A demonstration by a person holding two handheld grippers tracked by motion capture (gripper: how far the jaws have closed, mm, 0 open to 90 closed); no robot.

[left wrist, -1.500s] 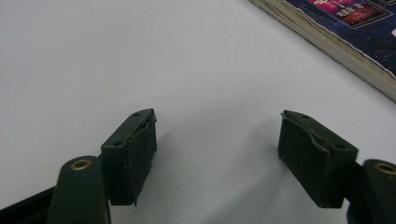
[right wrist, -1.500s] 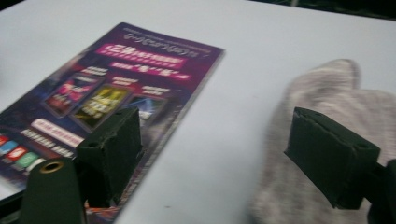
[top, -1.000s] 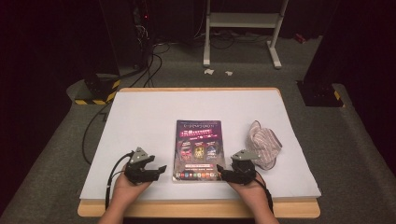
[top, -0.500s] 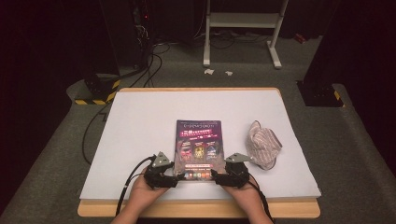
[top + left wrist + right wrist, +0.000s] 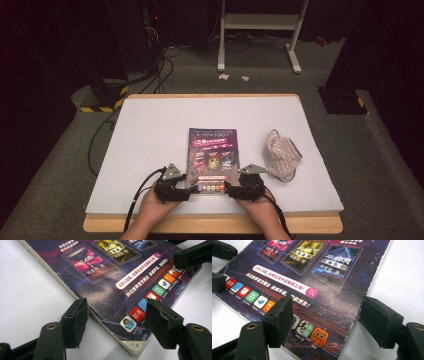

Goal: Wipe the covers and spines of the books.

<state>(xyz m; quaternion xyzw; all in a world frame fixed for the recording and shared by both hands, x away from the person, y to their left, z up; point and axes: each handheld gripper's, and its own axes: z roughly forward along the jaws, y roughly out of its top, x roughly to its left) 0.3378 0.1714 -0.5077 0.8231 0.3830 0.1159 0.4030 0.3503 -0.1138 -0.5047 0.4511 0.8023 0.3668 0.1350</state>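
Observation:
A dark, purple-toned magazine (image 5: 212, 155) lies flat on the white tabletop (image 5: 145, 135), its cover scuffed and creased. My left gripper (image 5: 189, 189) is at its near left corner, and in the left gripper view the gripper (image 5: 117, 307) is open: one jaw stands over the table beside the spine, the other over the cover (image 5: 120, 277). These jaws have just been closing a little, with the corner between them, and the pads do not press on it. My right gripper (image 5: 227, 189) is open astride the near right corner (image 5: 328, 305) of the cover (image 5: 324, 277).
A striped cloth pouch (image 5: 281, 154) lies on the table right of the magazine. The table's wooden front edge (image 5: 210, 225) is just below my hands. Behind the table, cables (image 5: 165, 65), a black-and-yellow taped base (image 5: 102, 95) and a white rack frame (image 5: 260, 30) stand on the floor.
Both hands have moved inward to the magazine's near corners, the left one furthest, rightward. The magazine and pouch have not moved.

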